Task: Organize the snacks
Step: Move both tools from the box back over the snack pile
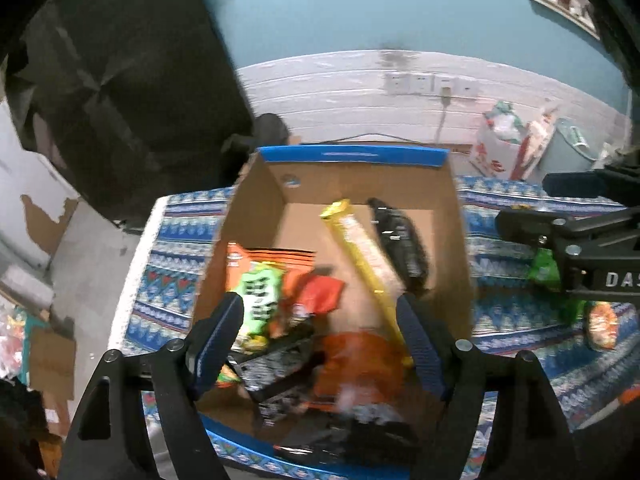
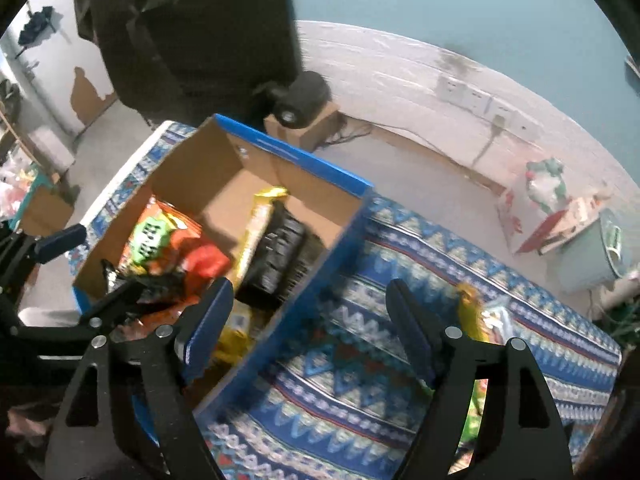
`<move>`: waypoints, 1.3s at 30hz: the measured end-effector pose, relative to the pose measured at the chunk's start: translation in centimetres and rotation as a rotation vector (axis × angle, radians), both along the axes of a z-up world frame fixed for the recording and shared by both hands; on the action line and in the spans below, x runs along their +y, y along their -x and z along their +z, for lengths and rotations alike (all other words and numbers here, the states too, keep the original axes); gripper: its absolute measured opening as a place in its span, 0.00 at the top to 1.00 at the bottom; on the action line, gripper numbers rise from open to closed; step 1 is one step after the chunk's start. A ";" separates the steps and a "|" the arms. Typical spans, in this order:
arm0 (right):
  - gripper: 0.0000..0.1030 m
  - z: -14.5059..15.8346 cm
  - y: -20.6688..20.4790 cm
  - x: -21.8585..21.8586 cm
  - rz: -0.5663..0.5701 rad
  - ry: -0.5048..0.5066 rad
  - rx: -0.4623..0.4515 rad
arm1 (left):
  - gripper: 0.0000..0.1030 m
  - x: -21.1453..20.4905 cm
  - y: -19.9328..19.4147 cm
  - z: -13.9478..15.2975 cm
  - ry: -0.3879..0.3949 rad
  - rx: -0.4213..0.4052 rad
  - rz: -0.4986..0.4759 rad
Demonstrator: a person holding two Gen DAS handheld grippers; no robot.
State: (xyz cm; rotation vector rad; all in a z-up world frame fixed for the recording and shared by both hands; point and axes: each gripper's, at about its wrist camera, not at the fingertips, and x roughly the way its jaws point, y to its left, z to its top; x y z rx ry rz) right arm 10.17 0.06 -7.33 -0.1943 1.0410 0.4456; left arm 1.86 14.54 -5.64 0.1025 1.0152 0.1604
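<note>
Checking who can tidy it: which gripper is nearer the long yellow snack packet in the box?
Left. The left gripper hangs over the box with the yellow packet beside its finger; the right gripper straddles the box's outer wall.

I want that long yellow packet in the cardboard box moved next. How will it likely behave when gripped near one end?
The long yellow packet looks like thin foil wrap, so it is probably light and a bit slippery. Being long and narrow, it may droop or swing if pinched at its crimped end. It leans across a black packet, so that one may shift.

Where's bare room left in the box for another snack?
Bare floor lies at the cardboard box's far end, between the blue rim, the yellow packet and the orange bag. The near half is crowded with packets.
</note>
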 end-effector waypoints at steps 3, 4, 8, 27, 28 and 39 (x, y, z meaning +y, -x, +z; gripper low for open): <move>0.24 0.1 0.4 -1.9 -0.022 0.010 -0.001 | 0.22 -1.5 0.1 0.0 0.020 0.006 -0.034; 0.24 0.2 0.5 -2.6 -0.030 0.013 0.000 | 0.22 -2.2 0.1 -0.1 0.011 0.008 -0.045; 0.24 0.0 1.2 -4.8 -0.057 0.019 0.010 | 0.22 -4.1 0.0 -0.5 0.015 0.030 -0.079; 0.24 -3.1 4.2 -15.9 -0.187 0.061 0.090 | 0.22 -13.4 -0.2 -2.8 0.019 0.140 -0.225; 0.24 -3.3 4.4 -16.5 -0.196 0.061 0.097 | 0.22 -13.8 -0.3 -3.0 0.017 0.145 -0.230; 0.23 -6.5 5.8 -20.8 -0.255 0.074 0.169 | 0.22 -17.9 -0.2 -6.5 -0.019 0.242 -0.289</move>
